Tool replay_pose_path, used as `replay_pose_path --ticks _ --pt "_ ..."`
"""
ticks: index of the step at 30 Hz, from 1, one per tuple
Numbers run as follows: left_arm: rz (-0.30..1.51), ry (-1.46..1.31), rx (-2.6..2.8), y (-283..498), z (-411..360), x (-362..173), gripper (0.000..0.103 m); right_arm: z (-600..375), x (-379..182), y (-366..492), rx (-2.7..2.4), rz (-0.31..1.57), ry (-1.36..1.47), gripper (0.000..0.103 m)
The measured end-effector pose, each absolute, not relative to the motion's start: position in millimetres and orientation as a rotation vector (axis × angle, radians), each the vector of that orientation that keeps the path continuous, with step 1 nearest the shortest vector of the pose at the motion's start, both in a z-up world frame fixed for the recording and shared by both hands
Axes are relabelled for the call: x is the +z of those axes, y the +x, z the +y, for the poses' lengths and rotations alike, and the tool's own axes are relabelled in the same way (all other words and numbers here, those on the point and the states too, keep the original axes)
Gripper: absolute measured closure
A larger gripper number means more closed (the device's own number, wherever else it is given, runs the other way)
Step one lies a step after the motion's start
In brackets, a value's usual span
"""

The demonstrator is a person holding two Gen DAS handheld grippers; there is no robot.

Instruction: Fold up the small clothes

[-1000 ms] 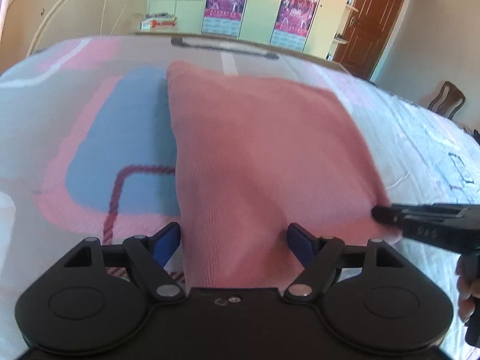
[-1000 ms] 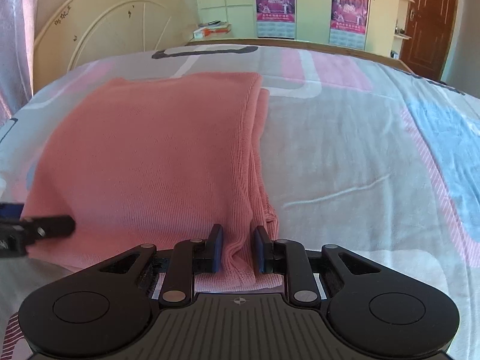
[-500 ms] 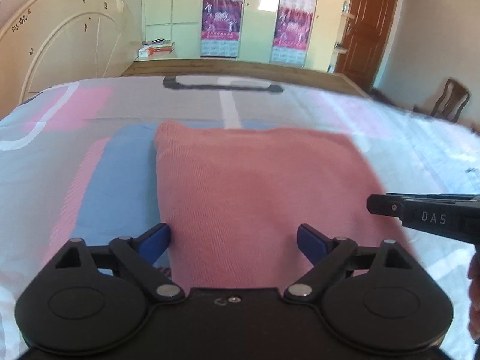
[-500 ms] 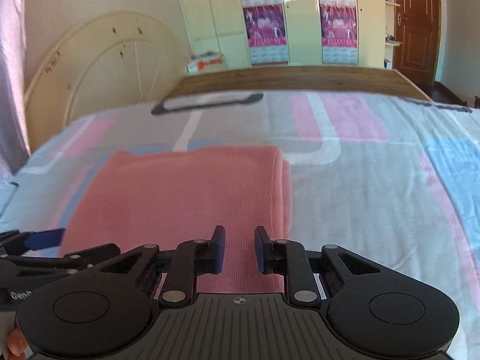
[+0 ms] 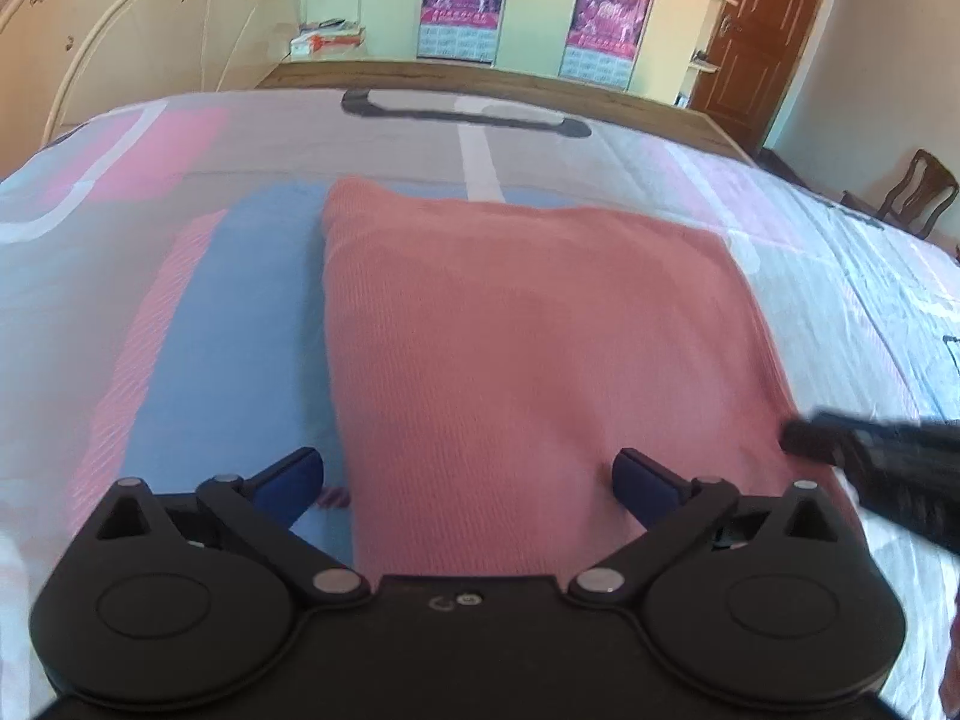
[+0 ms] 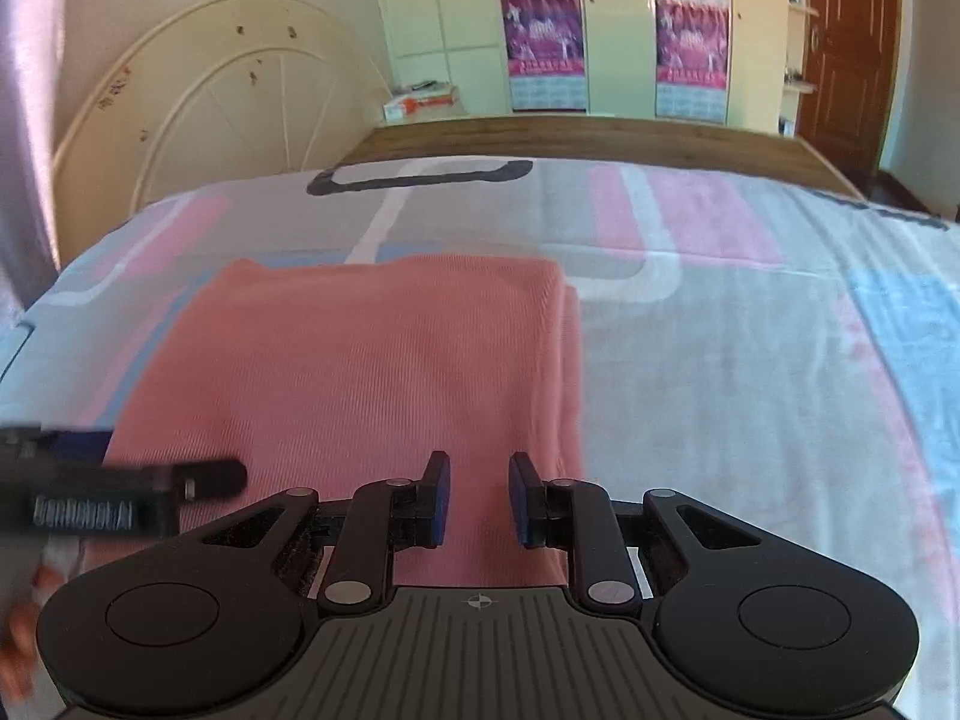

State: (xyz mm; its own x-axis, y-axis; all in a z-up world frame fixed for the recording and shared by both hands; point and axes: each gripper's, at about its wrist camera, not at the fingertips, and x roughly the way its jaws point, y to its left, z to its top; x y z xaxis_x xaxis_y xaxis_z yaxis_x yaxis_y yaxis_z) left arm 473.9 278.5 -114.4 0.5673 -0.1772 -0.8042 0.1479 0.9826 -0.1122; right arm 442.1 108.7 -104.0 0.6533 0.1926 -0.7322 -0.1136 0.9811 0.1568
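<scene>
A folded pink knit garment (image 5: 528, 330) lies flat on the patterned bed sheet (image 5: 210, 330). My left gripper (image 5: 471, 474) hovers over the garment's near left corner. Its jaws are opening wide; the cloth lies under them and no pad presses on it. My right gripper (image 6: 480, 498) hangs over the near right part of the garment (image 6: 372, 372), by the layered edge. Its jaws stand a narrow gap apart, and flat cloth shows through the gap, unpinched. One of the left gripper's fingers (image 6: 204, 477) shows in the right wrist view.
The sheet (image 6: 750, 360) spreads wide on the garment's right. A wooden bed end (image 6: 570, 138) bounds the far side, with a cream arched headboard (image 6: 210, 108) leaning at the back left. A chair (image 5: 918, 186) and a brown door (image 5: 762, 30) are on the right.
Both grippers have drawn back from the garment, which now looks smaller and lies flat. The left jaws have spread wider. The right jaws keep the same narrow gap.
</scene>
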Motion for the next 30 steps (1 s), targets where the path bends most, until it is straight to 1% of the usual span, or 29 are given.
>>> replay_pose_path --ticks 6,10,11,12,13,14,15,19,24,27,30 --pt "1.015 -0.047 -0.085 454 272 -113 0.000 108 -125 409 0.161 0.858 -0.026 0.082" --pt "1.020 0.021 -0.071 431 261 -105 0.001 96 -113 404 0.184 0.873 0.097 0.081" --pt "1.015 0.039 -0.069 424 258 -101 0.001 91 -107 397 0.199 0.869 0.139 0.077" --pt "0.997 0.046 -0.066 414 255 -95 0.001 87 -103 389 0.208 0.867 0.166 0.062" --pt "0.978 0.040 -0.065 405 254 -89 0.001 84 -98 380 0.212 0.862 0.185 0.053" --pt "0.961 0.032 -0.061 395 252 -83 0.001 80 -92 369 0.215 0.851 0.200 0.041" --pt "0.947 0.030 -0.047 384 249 -76 0.001 76 -87 357 0.224 0.839 0.209 0.038" --pt "0.868 0.029 -0.029 337 241 -48 0.001 64 -65 317 0.258 0.832 0.187 0.036" --pt "0.761 0.074 0.016 271 230 -18 0.001 56 -40 263 0.339 0.823 0.134 0.024" --pt "0.780 0.059 0.013 240 227 -8 0.001 54 -24 228 0.383 0.798 0.088 0.020" --pt "0.764 0.019 0.024 204 225 5 0.001 52 -7 192 0.397 0.757 0.058 0.016"
